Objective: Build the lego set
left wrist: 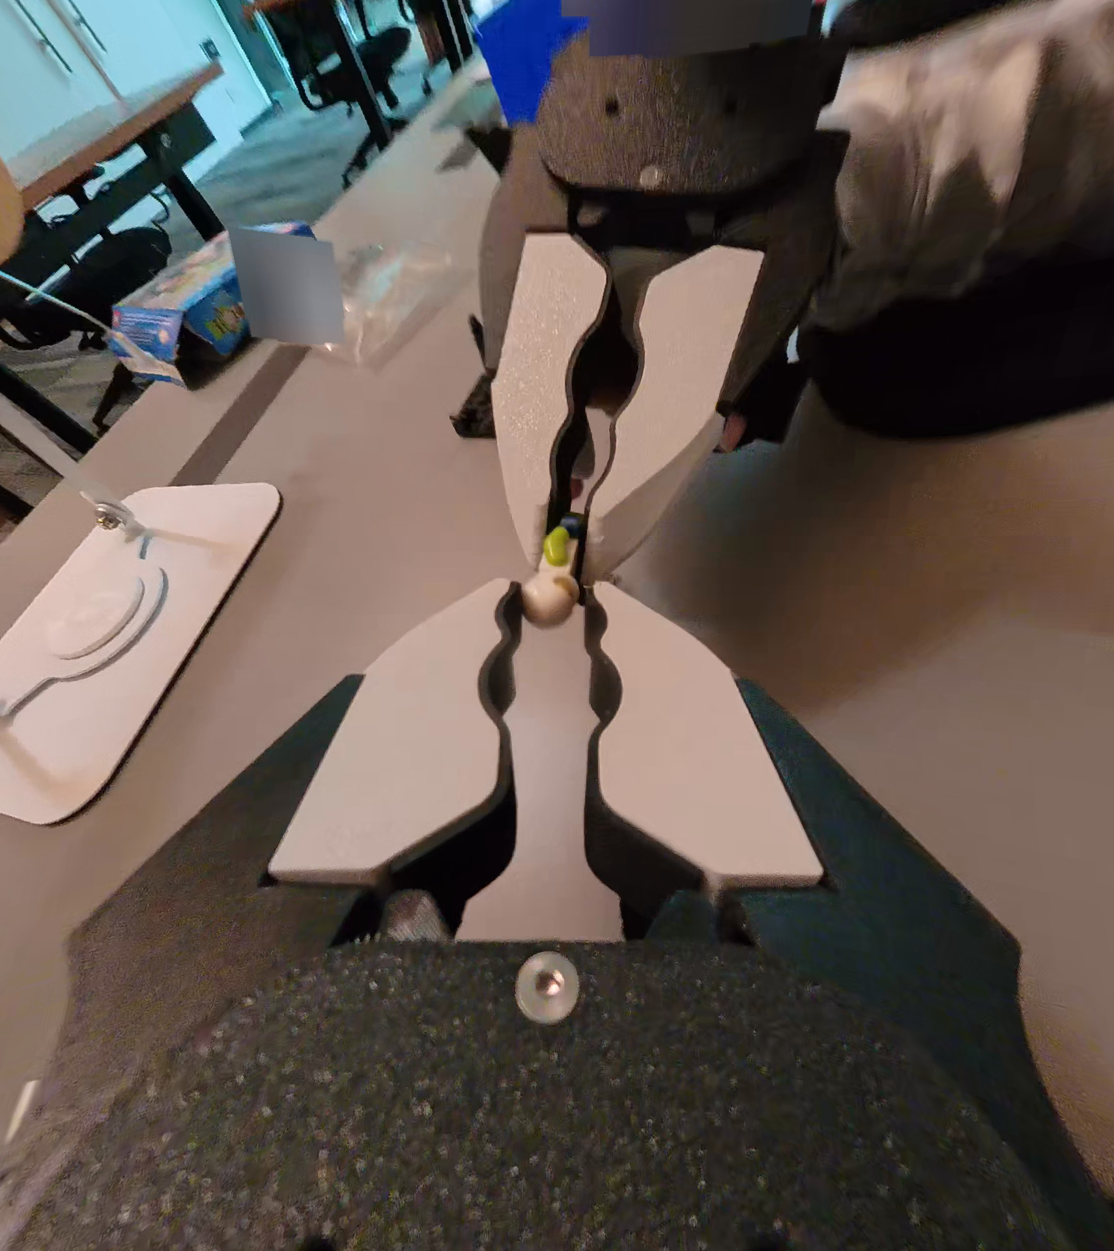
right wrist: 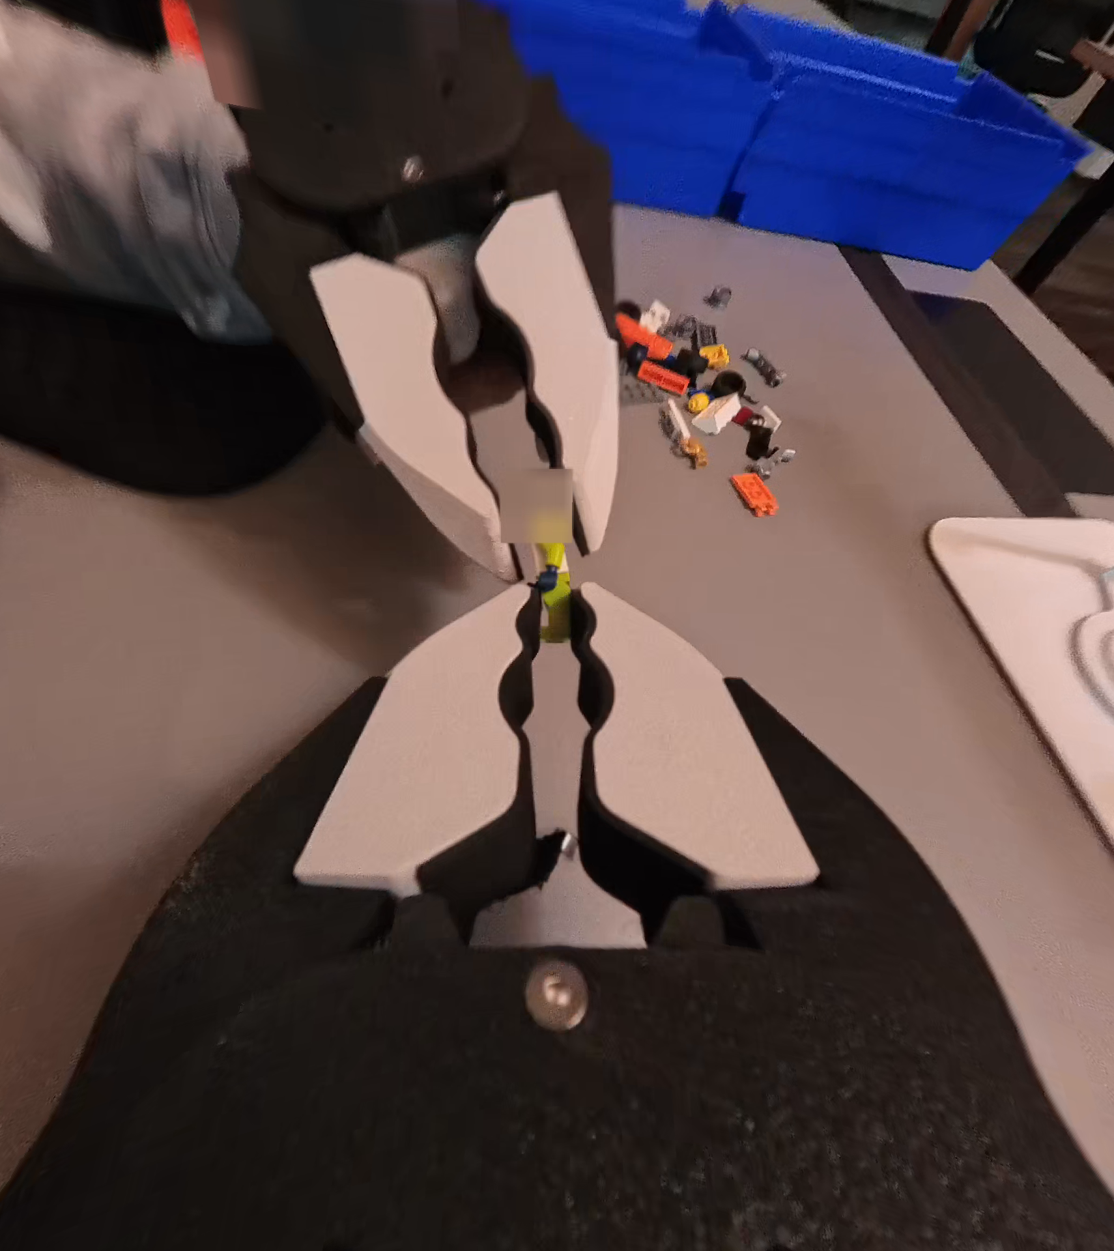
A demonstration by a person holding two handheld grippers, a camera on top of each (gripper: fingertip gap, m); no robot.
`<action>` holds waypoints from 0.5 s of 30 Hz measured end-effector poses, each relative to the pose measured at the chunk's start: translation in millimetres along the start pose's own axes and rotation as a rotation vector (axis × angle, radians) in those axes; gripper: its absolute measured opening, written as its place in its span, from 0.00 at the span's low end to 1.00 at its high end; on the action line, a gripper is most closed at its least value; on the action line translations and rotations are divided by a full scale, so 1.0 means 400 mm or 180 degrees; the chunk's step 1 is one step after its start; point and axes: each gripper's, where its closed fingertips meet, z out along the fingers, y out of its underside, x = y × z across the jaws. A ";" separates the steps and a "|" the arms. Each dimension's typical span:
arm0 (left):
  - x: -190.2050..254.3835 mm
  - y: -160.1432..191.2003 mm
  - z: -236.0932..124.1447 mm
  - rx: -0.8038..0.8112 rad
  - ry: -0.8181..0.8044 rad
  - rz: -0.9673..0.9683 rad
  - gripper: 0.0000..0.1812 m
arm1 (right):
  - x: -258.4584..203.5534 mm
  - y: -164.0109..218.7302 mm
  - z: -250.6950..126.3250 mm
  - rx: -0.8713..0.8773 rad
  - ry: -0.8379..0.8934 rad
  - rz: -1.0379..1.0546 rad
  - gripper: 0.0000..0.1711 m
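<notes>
Left gripper (left wrist: 549,596) and right gripper (right wrist: 554,612) meet tip to tip above the grey surface (left wrist: 371,433), sharing one small lime-green and white plastic minifigure (left wrist: 558,548) between them. In the left wrist view, the left gripper's pale fingers are drawn close on a white rounded helmet-like piece (left wrist: 547,601) at the very tips, so it pinches the figure's head end. In the right wrist view, the right gripper's fingers are nearly pressed together on the lime-green leg end (right wrist: 555,616) just ahead of the tips. Each view shows the other gripper coming in from straight ahead and tilted down.

The figure will handle as very light, hard and smooth: stiff plastic that does not give, so it can pivot or squirt out of flat pads if the squeeze is off-centre. Its press-fit joints at neck and hips are the weak points; I judge that a crooked pull would pop the helmet or legs off rather than break anything. The safest holds are the flat sides of the torso and legs, square to the pads, with force along the figure's axis.

Ahead and to the right of the right gripper, well apart from it, lies a loose pile of small orange, black, grey and white bricks (right wrist: 703,386), with blue plastic bins (right wrist: 879,149) beyond. A white flat stand base (left wrist: 101,643) sits to the left of the left gripper.
</notes>
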 end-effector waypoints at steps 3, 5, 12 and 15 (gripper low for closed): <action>-0.012 -0.027 -0.007 0.0345 0.0075 -0.0408 0.13 | 0.013 -0.048 -0.022 0.0588 -0.0276 0.0751 0.05; -0.010 -0.052 -0.012 0.0600 0.0201 -0.0686 0.13 | 0.017 -0.069 -0.030 0.0856 -0.0445 0.1118 0.05; -0.023 -0.092 -0.026 0.0938 0.0385 -0.1202 0.08 | 0.026 -0.101 -0.037 0.1350 -0.0822 0.1886 0.05; -0.022 -0.093 -0.025 0.0946 0.0519 -0.1381 0.07 | 0.026 -0.101 -0.040 0.1372 -0.0894 0.1956 0.05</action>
